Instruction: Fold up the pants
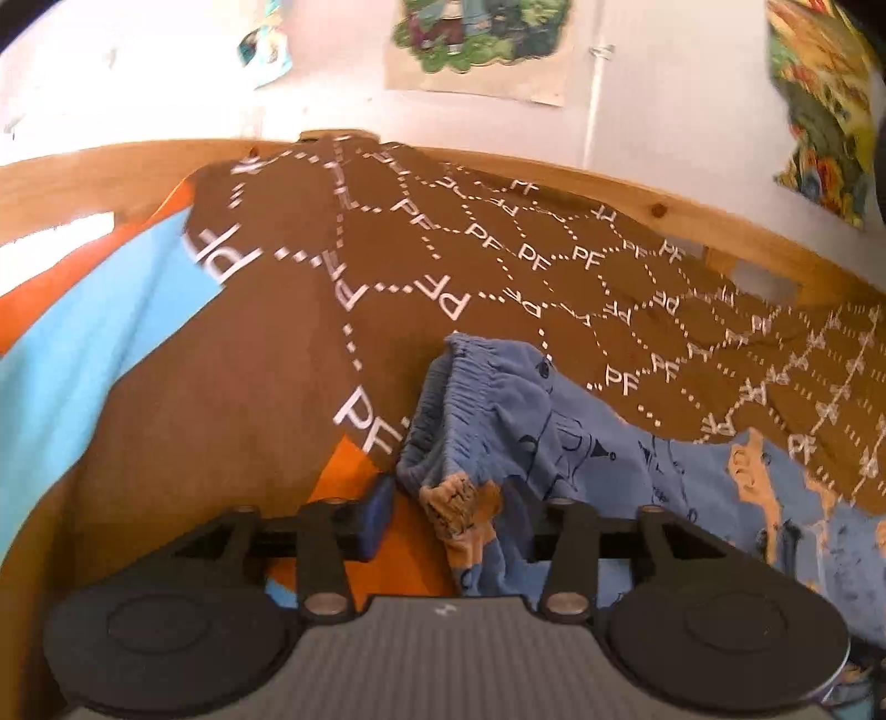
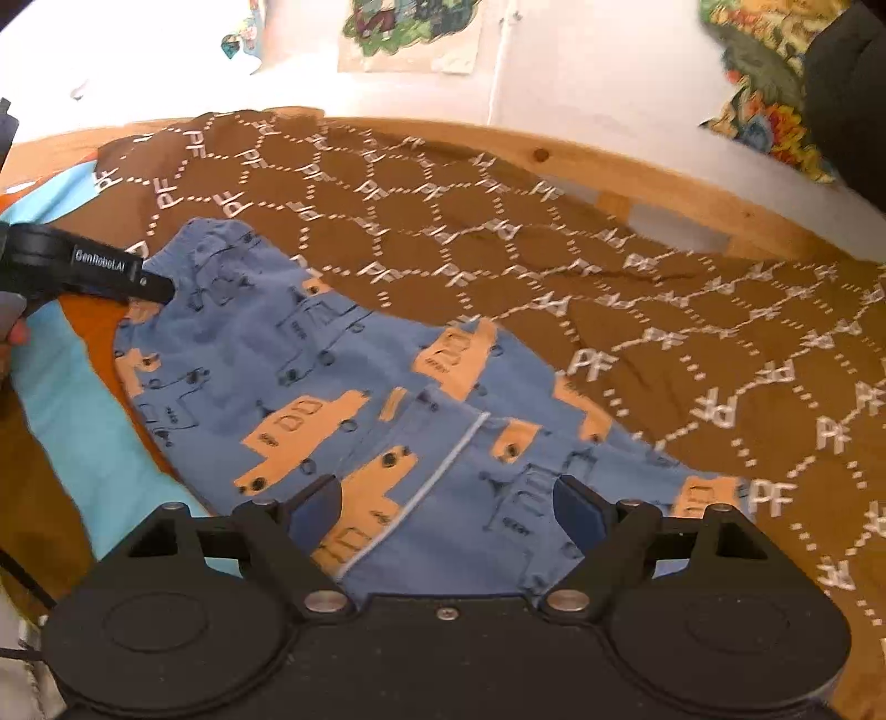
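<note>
Blue pants [image 2: 343, 376] with an orange car print lie spread on a brown blanket [image 2: 637, 310]. In the right wrist view my right gripper [image 2: 448, 512] hovers open over the leg end, its blue pads [image 2: 315, 515] wide apart with the cloth below them. My left gripper [image 2: 158, 288] touches the waistband corner at far left. In the left wrist view the gathered waistband [image 1: 476, 399] bunches up just ahead of the left gripper [image 1: 451, 512]. A fold of cloth hangs between its fingers. The left pad [image 1: 376, 515] stands clear of that fold, and cloth hides the right finger.
The brown blanket with white PF lettering covers a bed with a wooden frame [image 2: 554, 149] along the back. An orange and light-blue sheet [image 2: 72, 399] shows at the left. Posters [image 1: 476, 39] hang on the white wall behind. A person's fingers [image 2: 14, 335] hold the left tool.
</note>
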`<action>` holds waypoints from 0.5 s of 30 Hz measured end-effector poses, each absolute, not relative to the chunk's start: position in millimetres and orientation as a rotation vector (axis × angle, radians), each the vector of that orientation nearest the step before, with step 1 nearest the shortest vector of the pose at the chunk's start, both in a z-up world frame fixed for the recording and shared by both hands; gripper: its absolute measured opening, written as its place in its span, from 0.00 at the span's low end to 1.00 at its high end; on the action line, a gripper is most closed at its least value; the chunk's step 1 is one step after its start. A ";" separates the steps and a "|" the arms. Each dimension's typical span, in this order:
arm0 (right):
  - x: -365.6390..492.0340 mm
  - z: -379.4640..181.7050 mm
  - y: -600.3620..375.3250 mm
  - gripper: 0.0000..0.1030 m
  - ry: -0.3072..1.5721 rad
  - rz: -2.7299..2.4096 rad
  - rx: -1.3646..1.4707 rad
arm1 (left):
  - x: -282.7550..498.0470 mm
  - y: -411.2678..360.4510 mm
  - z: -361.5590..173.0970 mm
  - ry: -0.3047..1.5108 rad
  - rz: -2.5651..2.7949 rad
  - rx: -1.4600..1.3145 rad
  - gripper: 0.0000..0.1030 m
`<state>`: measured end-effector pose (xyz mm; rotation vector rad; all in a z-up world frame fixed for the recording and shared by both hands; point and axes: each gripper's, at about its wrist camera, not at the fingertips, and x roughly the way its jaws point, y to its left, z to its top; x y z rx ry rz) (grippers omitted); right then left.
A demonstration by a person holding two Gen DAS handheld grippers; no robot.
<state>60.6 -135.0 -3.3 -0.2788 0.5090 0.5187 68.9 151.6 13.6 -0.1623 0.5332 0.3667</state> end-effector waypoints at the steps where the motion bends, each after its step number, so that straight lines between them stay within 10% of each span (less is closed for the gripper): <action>1: 60.6 -3.3 -136.7 0.83 0.505 0.503 -0.282 | 72.4 149.0 12.7 0.533 0.374 -0.155 0.54; 9: 63.7 -21.4 -139.3 0.85 0.544 0.460 -0.275 | 69.1 164.3 13.3 0.448 0.333 -0.317 0.69; 15: 64.3 -22.9 -140.5 0.87 0.539 0.459 -0.264 | 67.1 173.6 12.4 0.463 0.394 -0.362 0.27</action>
